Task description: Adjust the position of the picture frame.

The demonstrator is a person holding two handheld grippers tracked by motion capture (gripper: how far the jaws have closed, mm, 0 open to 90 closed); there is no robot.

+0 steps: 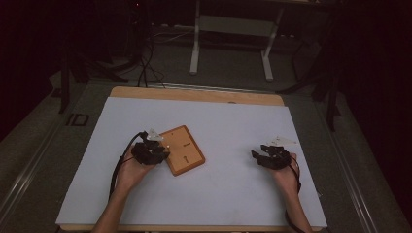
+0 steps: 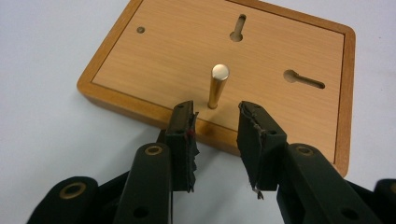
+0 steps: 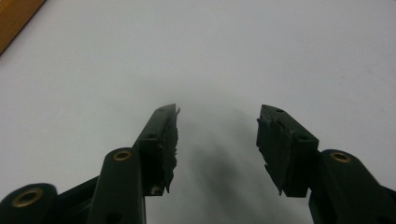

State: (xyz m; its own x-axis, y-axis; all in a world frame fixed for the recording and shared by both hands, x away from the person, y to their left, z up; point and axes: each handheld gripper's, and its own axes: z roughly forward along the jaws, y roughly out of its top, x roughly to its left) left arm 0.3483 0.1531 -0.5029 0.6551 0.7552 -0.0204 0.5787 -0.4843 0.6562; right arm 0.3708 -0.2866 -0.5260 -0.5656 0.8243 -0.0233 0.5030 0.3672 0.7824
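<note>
A wooden board (image 1: 183, 150) with a raised rim lies on the white table cover, left of centre. In the left gripper view the board (image 2: 187, 51) has two keyhole slots, a small hole, and a brass peg (image 2: 218, 86) standing upright near its close edge. My left gripper (image 1: 163, 147) sits at the board's left edge; its jaws (image 2: 215, 114) are open, just short of the peg, with nothing between them. My right gripper (image 1: 257, 156) rests far to the right over bare cover, open and empty (image 3: 218, 116).
The white cover (image 1: 228, 194) spreads over a wooden table (image 1: 194, 93). A corner of the board (image 3: 14, 18) shows at the upper left of the right gripper view. Beyond the table stand a white frame (image 1: 231, 39) and dark cables on the floor.
</note>
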